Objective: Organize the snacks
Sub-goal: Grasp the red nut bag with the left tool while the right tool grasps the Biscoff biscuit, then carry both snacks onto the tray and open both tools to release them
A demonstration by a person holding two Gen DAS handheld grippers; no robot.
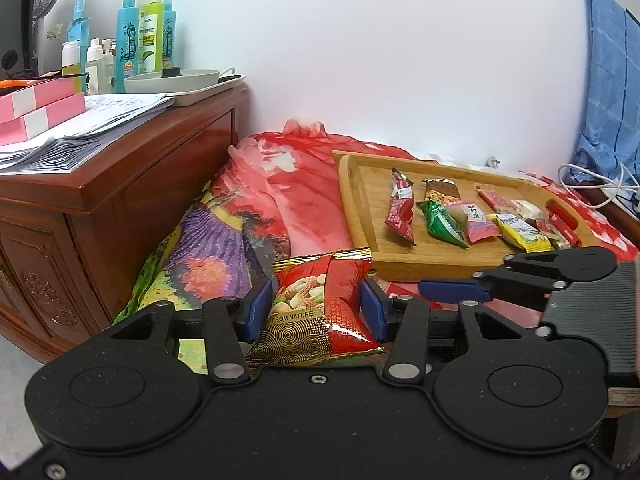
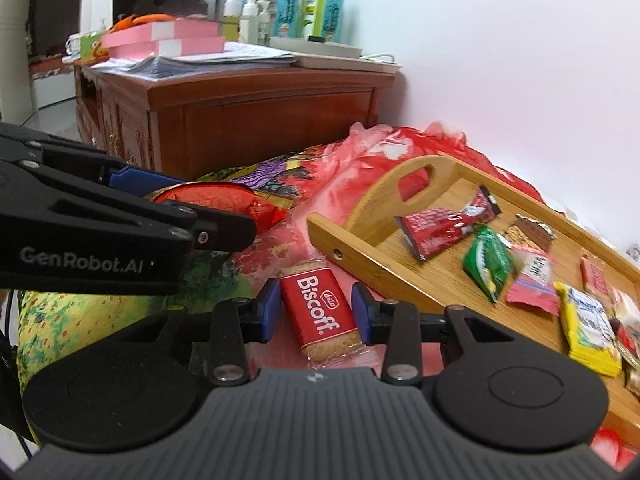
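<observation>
My left gripper [image 1: 316, 308] clamps a nut packet [image 1: 320, 304]. My right gripper [image 2: 314, 310] straddles the Biscoff [image 2: 320, 312] on the cloth [image 2: 344, 196], pads not visibly pressing. Right: tray [image 2: 360, 256] holding snacks [image 2: 486, 264]. Far left: cabinet [image 2: 260, 120].

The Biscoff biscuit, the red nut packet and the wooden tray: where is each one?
Biscoff biscuit [image 2: 318, 312]: right wrist view, on its red label.
Red nut packet [image 1: 320, 304]: left wrist view, on its printed front.
Wooden tray [image 1: 360, 216]: left wrist view, on its bare floor.
</observation>
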